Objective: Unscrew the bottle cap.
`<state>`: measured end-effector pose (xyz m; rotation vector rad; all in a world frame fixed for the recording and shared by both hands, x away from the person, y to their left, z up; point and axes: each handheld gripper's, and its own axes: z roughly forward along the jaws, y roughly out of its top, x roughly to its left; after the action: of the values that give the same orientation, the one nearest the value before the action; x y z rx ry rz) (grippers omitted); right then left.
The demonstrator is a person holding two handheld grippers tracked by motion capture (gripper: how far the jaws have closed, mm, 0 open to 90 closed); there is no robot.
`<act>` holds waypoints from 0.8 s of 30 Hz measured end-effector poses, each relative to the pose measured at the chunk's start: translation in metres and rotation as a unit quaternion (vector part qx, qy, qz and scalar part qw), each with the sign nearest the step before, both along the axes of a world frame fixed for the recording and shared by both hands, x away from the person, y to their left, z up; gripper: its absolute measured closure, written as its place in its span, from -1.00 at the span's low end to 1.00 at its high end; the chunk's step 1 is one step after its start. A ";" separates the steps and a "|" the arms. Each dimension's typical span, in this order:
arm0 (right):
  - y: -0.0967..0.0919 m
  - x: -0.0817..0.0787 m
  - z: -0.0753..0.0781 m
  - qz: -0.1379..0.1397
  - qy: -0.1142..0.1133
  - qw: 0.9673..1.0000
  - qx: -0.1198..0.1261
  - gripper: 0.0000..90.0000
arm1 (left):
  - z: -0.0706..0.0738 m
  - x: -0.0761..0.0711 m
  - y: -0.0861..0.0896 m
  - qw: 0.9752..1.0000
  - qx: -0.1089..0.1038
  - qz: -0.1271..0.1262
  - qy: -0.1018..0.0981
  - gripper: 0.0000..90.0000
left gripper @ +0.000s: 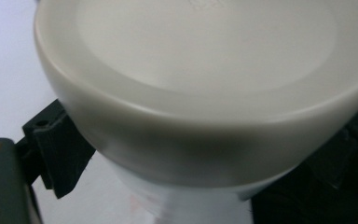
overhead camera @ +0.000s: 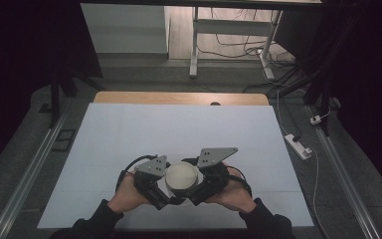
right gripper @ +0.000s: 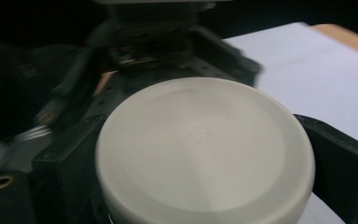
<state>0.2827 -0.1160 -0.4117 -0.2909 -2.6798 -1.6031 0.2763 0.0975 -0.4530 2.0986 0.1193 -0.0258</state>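
Observation:
A round cream-white jar [overhead camera: 181, 178] with a smooth flat lid [right gripper: 200, 144] stands near the front edge of the white table top [overhead camera: 179, 129]. Both grippers meet at it from either side, each held in a hand. My left gripper [left gripper: 200, 158] has its black jaws against the jar's body just under the lid's rim [left gripper: 177, 116], one on each side. The jaws of my right gripper [right gripper: 205, 163] press the lid's rim from left and right. The left gripper's body [right gripper: 135, 51] shows dark and blurred behind the lid. The jar's lower part is hidden.
Wide bare white surface lies beyond and to both sides of the jar. A wooden table edge [overhead camera: 179, 97] runs along the back. On the floor to the right are a power strip [overhead camera: 298, 146] and cables; a desk frame [overhead camera: 195, 45] stands farther back.

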 end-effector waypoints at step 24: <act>0.005 -0.004 0.003 -0.107 -0.039 0.993 -0.006 -0.90 | 0.001 0.004 0.003 0.992 0.009 0.124 -0.002 -0.83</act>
<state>0.2782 -0.1115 -0.4090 -0.5456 -2.8018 -1.6849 0.2805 0.1008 -0.4522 2.0872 0.3771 0.1285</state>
